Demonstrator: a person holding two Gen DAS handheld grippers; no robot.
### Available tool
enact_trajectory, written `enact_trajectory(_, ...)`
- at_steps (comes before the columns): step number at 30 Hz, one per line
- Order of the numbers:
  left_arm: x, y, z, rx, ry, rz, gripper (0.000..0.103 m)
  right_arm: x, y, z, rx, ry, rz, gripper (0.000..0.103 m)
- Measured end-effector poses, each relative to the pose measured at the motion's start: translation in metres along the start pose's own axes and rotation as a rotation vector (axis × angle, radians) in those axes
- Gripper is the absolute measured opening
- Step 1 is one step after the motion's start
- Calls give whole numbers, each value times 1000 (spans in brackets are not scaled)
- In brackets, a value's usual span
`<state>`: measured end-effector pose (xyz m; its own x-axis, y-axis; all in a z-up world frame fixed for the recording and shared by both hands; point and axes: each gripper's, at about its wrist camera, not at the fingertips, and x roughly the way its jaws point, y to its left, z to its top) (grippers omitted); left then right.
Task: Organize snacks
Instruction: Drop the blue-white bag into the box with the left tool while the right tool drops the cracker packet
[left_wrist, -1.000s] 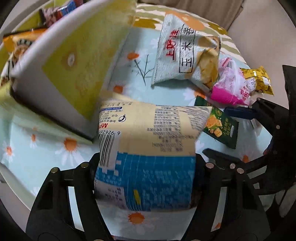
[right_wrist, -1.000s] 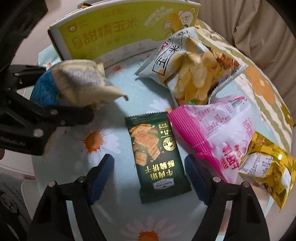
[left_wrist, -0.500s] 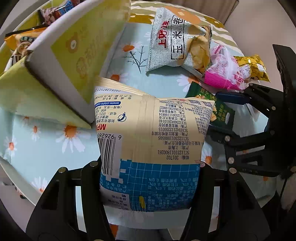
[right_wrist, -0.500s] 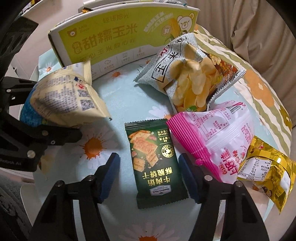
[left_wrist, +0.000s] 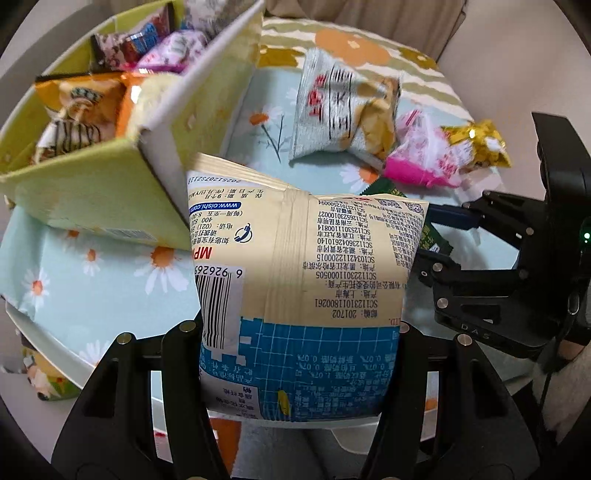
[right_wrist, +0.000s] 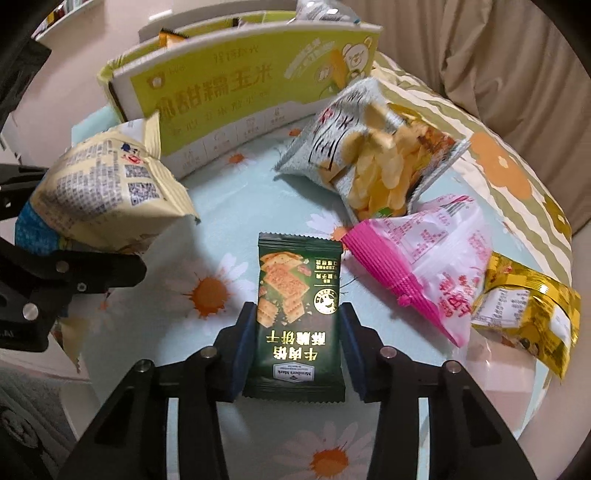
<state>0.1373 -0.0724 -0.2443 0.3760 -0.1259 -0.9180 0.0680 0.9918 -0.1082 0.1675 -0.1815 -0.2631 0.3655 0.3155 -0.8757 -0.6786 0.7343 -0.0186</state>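
On daisy-print tablecloth (right_wrist: 155, 325): green cracker packet (right_wrist: 295, 317) long axis running near-to-far between barely parted right gripper (right_wrist: 297, 350) pads, contact uncertain; left gripper (left_wrist: 299, 369) clamped on cream-blue bag (left_wrist: 299, 295), box (left_wrist: 110, 177) far-left.

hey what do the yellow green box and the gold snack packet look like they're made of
Yellow-green box: looks like printed cardboard with a matte face; its cut top edge shows plain white board. Gold snack packet: seemingly metallised plastic film, glossy; it crinkles and throws bright glints.
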Motion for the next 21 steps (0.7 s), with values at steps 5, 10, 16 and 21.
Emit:
enact_trajectory(5, -33, -4, 7, 16, -60, -21, 54, -30, 1, 8, 68, -42, -14, 40)
enact_trajectory(10, -70, 6, 13, -6, -115, -57, 54, -69, 4, 20, 117, -94, -34, 40)
enact_trajectory(16, -109, 32, 38, -28, -200, -58, 54, -106, 8, 41, 194, -147, -45, 40)
enact_trajectory(21, -131, 67, 69, -27, -251, -46, 54, -126, 19, 74, 249, -199, -60, 40)
